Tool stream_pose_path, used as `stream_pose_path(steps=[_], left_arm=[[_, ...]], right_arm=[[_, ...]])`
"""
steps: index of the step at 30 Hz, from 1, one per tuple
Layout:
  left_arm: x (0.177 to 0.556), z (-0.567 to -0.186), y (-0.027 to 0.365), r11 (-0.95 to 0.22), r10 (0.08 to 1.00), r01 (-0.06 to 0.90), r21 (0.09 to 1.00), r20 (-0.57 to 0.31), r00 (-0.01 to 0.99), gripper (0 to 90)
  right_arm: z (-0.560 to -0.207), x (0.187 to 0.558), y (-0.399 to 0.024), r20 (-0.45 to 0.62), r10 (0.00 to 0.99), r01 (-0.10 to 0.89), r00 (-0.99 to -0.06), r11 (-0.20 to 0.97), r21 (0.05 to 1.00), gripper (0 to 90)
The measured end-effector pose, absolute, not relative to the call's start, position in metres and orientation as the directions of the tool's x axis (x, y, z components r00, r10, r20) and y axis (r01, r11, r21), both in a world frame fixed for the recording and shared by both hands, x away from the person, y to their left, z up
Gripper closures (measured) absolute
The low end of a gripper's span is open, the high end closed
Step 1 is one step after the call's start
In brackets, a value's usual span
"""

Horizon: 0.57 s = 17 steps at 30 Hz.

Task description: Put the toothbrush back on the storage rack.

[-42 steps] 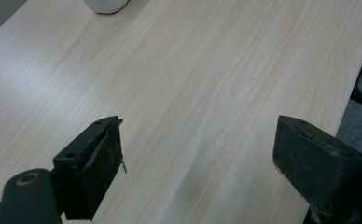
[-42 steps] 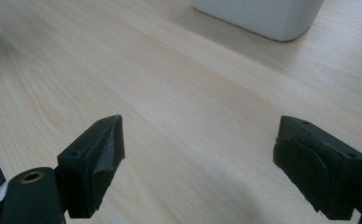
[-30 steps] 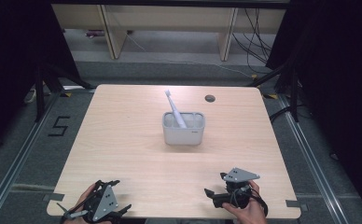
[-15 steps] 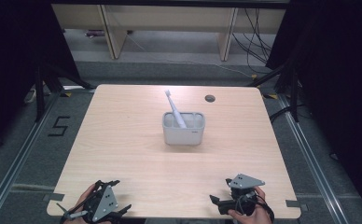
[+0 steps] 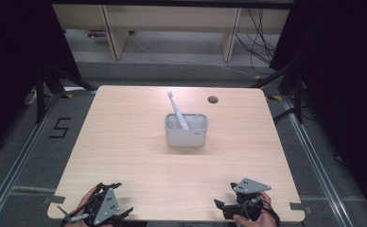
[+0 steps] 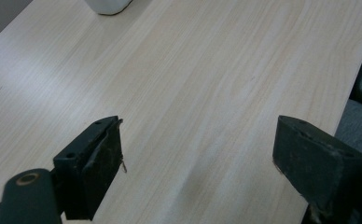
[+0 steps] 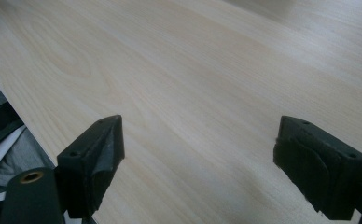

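Pale wood grain covers the counter, which stands on a dark floor with a white "5" marked at its left and shelving behind. Since a second ago the left claw has stayed where it was at the near left corner, while the right claw has drawn back from a spot a little farther in to the near edge at the right, so that the hand holding it now sits partly off the counter. The caddy and brush have not shifted.

By count, left to right: one left claw, its jaws standing wide apart over bare wood in the left gripper view; one white caddy, near the middle of the counter and well apart from both claws; one white toothbrush standing in it, leaning left with its head up; one small dark hole in the counter toward the far right; one right claw, likewise wide with nothing between its jaws in the right gripper view. Two hands, two claws, neither touching anything but the tools they hold.
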<state>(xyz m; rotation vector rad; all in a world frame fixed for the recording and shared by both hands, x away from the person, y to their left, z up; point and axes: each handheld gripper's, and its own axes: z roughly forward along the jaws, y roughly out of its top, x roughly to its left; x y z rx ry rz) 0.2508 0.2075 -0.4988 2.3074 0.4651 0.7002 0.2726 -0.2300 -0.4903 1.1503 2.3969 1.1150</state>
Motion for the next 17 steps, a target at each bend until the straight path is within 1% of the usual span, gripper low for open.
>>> stream_pose_path(steps=[1,2,6,7,11,13,15,17], left_arm=[[0.2509,-0.4986,0.2075,-0.713,0.494,0.134,0.688,0.358,0.793,15.3],[0.2506,-0.4982,0.2077,-0.714,0.494,0.134,0.687,0.360,0.791,15.3],[0.2509,-0.4982,0.2081,-0.707,0.500,0.136,0.694,0.355,0.790,15.3],[0.2512,-0.4989,0.2076,-0.706,0.501,0.133,0.695,0.357,0.789,15.3],[0.2506,-0.4997,0.2072,-0.708,0.498,0.132,0.694,0.358,0.790,15.3],[0.2505,-0.4991,0.2075,-0.711,0.497,0.135,0.690,0.357,0.791,15.3],[0.2505,-0.4983,0.2080,-0.713,0.495,0.133,0.688,0.360,0.791,15.3],[0.2505,-0.4985,0.2080,-0.707,0.499,0.135,0.694,0.354,0.791,15.3]], right_arm=[[-0.4904,0.2741,-0.2315,0.065,0.743,0.530,-0.666,0.411,0.742,16.8],[-0.4906,0.2732,-0.2307,0.086,0.747,0.547,-0.659,0.397,0.737,16.8],[-0.4906,0.2731,-0.2305,0.087,0.747,0.547,-0.660,0.397,0.737,16.8],[-0.4906,0.2744,-0.2317,0.067,0.742,0.531,-0.667,0.410,0.741,16.8],[-0.4906,0.2743,-0.2319,0.088,0.742,0.546,-0.665,0.403,0.735,16.8],[-0.4903,0.2749,-0.2328,0.067,0.743,0.534,-0.666,0.411,0.739,16.8],[-0.4908,0.2744,-0.2319,0.088,0.744,0.548,-0.662,0.401,0.734,16.8],[-0.4907,0.2748,-0.2325,0.075,0.745,0.542,-0.662,0.407,0.735,16.8]])
